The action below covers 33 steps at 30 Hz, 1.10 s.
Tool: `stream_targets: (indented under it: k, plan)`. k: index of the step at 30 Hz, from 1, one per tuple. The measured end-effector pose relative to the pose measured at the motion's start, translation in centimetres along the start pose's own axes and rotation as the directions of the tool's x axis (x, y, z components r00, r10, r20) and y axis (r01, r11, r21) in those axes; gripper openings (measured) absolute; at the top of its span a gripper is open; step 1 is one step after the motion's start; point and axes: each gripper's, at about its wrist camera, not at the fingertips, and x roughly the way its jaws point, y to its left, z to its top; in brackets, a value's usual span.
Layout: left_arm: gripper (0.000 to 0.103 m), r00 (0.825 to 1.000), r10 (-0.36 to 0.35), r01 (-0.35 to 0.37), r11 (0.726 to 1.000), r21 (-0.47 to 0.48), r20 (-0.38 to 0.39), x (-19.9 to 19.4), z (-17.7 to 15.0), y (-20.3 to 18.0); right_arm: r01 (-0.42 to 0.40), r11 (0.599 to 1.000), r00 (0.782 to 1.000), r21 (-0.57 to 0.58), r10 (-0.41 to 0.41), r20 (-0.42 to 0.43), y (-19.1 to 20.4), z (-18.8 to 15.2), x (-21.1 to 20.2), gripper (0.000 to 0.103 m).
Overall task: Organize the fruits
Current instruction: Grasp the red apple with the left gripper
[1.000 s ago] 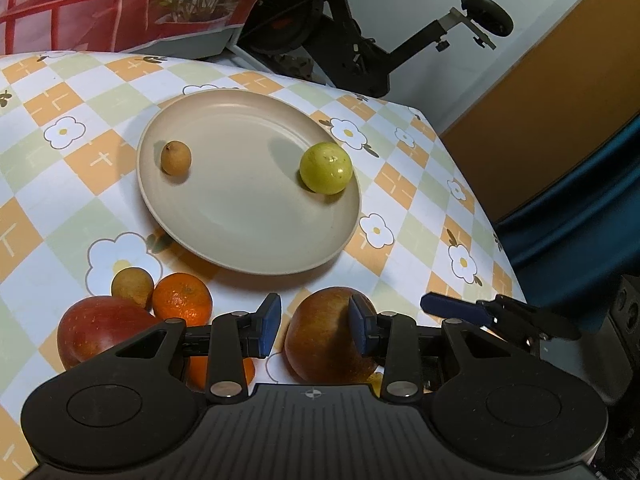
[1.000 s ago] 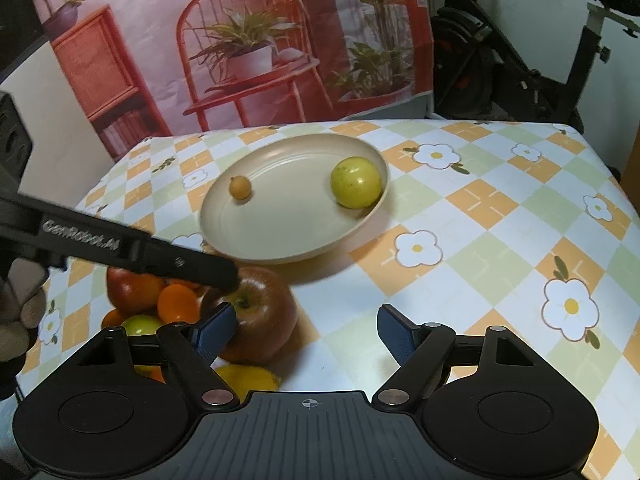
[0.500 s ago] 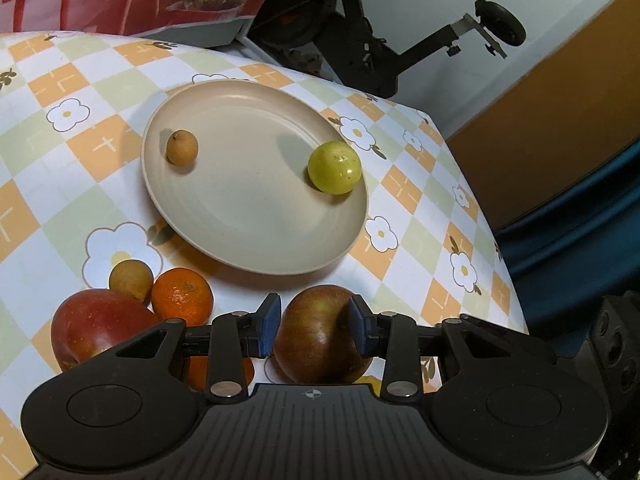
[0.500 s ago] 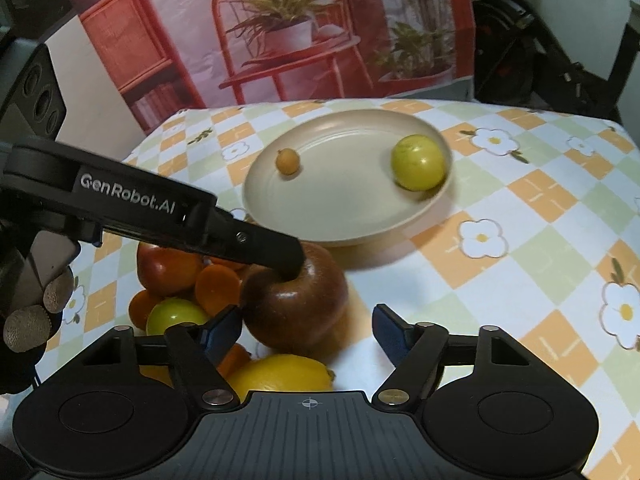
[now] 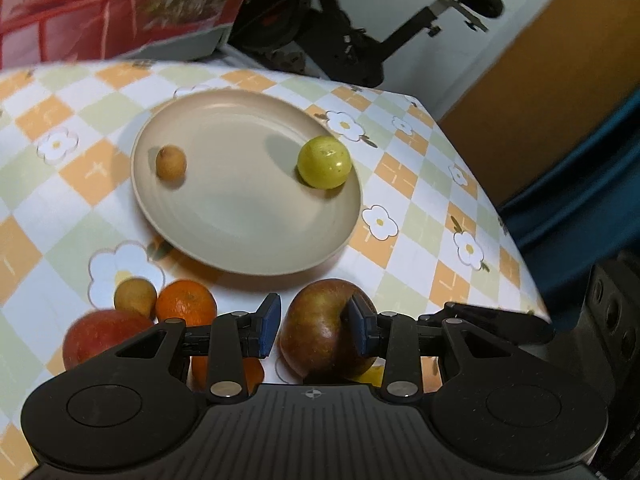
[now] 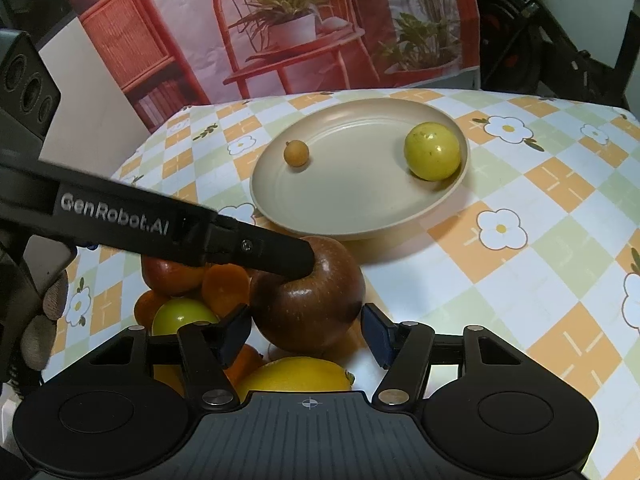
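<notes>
The right gripper (image 6: 306, 334) is closing around the russet apple (image 6: 308, 296), pads not yet pressing. The left gripper (image 5: 314, 328), narrowly parted, rests one pad against it. The plate (image 6: 340, 216) lies at twelve o'clock.

Brand lettering on a handheld gripper above a spread of fruit

The only readable text is "GenRobot.AI", printed in pale letters along the black side of the left gripper (image 6: 280, 256) where it reaches in from the left in the right wrist view, its tip resting against the top of a dark red apple (image 6: 308, 300). No other word, number or label can be read on any other surface: the checked tablecloth (image 6: 520, 264) carries only daisy prints, and the red backdrop (image 6: 280, 32) shows a pictured chair and potted plants without lettering.
</notes>
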Motion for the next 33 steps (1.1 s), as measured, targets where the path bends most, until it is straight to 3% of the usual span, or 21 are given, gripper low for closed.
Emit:
stream_targets:
  k: [7,14,18,25,33]
  plan:
    - [0.042,1.0,0.018,-0.019,0.998,0.064,0.011,-0.4,-0.1,-0.3,0.016,1.0,1.0,-0.016,-0.015,0.012,0.4,-0.1,0.0,0.056]
    - [0.042,1.0,-0.006,0.006,1.0,0.013,-0.024,-0.2,0.5,0.1,0.025,1.0,0.999,-0.019,-0.025,0.031,0.6,-0.3,0.0,0.057]
    - [0.042,0.999,-0.009,0.01,0.999,0.037,-0.034,0.2,0.6,-0.2,0.037,0.999,0.999,-0.019,-0.037,0.036,0.7,-0.3,0.2,0.059]
    - [0.031,0.999,0.002,0.001,0.997,0.076,-0.037,0.1,0.5,-0.5,0.046,0.999,0.998,-0.016,-0.045,0.04,0.8,-0.4,0.2,0.058]
    - [0.031,1.0,-0.008,0.005,0.994,0.108,0.029,-1.8,1.1,-1.1,0.046,0.998,0.995,-0.053,-0.041,0.089,1.1,0.7,-1.2,0.058]
